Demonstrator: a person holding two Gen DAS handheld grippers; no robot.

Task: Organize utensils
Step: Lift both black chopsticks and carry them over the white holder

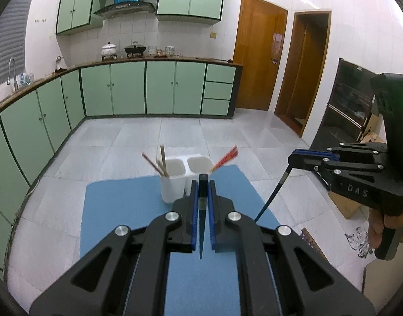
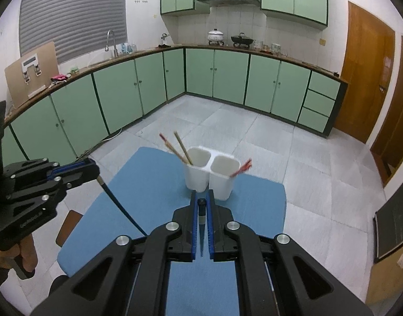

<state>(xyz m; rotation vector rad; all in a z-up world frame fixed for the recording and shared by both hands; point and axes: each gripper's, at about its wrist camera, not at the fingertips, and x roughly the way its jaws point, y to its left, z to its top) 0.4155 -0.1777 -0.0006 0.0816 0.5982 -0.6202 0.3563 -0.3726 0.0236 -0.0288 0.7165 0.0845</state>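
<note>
**2 grippers, 1 dark chopstick each**

2 grippers hover over the blue mat. The left gripper is nearly closed, pinching a dark chopstick end-on. The right gripper is likewise nearly closed on another dark chopstick. The white holder stands near the mat's far edge with 2 compartments: tan chopsticks in the left one, red chopsticks in the right.
</note>
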